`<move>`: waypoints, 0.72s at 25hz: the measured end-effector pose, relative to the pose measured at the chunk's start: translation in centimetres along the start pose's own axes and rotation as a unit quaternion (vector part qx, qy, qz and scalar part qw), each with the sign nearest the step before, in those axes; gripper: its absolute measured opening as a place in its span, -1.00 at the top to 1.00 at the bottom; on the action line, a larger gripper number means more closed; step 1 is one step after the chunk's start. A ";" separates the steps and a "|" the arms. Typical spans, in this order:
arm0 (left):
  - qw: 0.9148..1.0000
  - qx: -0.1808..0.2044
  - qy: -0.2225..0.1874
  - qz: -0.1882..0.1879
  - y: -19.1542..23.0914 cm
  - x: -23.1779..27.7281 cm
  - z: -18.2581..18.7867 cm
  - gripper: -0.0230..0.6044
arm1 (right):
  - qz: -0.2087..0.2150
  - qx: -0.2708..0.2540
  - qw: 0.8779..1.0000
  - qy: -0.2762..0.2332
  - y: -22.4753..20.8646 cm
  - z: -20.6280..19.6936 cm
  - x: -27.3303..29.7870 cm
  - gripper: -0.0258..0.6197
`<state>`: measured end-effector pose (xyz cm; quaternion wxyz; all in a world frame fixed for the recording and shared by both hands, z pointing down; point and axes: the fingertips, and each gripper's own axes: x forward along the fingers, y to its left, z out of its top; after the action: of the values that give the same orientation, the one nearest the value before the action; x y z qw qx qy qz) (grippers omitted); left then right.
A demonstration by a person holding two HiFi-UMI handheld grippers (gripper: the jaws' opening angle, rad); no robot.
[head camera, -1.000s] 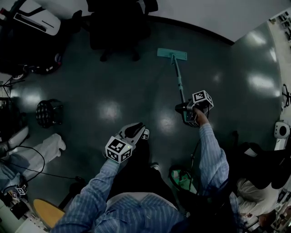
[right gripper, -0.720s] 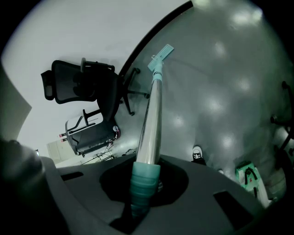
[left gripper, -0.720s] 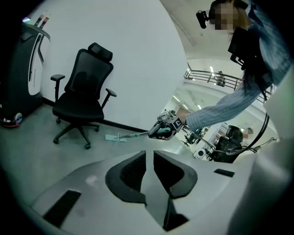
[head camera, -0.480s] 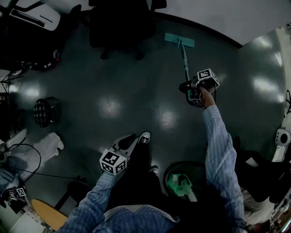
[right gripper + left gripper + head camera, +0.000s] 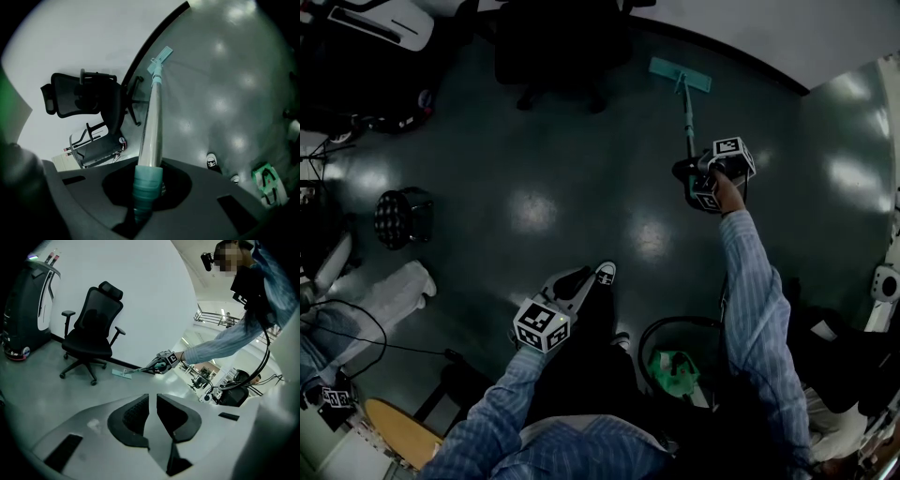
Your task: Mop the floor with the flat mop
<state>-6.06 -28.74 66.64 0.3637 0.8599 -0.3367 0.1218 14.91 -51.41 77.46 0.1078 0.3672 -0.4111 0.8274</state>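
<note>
By the far wall, our teal flat mop (image 5: 680, 75) meets the floor (image 5: 581, 178).
Right claw (image 5: 688, 174) pinches its teal grip; left claw (image 5: 579, 278) pressed together, empty.

The middle of the floor (image 5: 534, 178) is wide and bare, so there is lots of room to move there. At the far side the white wall (image 5: 741, 28) blocks the way, and the head of the flat mop (image 5: 680, 74) lies close to it. Just left of the mop head stands a black office chair (image 5: 558, 52) with its legs spread out. A big black machine (image 5: 356, 56) fills the far left corner. A round black thing (image 5: 403, 217) sits on the left, well apart from the mop. Near the person's feet a black bucket (image 5: 656, 327) stands on the right, and a thin cable (image 5: 386, 328) lies on the left beside someone's white trouser leg (image 5: 389, 291).
</note>
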 end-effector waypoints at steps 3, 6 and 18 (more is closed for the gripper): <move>1.000 0.009 -0.004 -0.009 -1.5 -0.4 0.0 0.76 | -0.009 -0.006 1.000 0.008 -1.8 -2.9 -1.3 0.83; 1.000 0.021 -0.005 -0.018 -3.5 -1.1 -0.6 0.76 | -0.012 -0.010 1.000 0.017 -4.6 -6.6 -2.9 0.83; 0.998 0.040 -0.012 -0.041 -11.3 -7.5 -3.8 0.76 | 0.024 0.021 0.999 0.037 -14.1 -25.1 -6.8 0.83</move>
<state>-3.98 -16.66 59.76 0.3293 0.8884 -0.3002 0.1103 13.46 -22.47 71.40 0.0952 0.3287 -0.3976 0.8513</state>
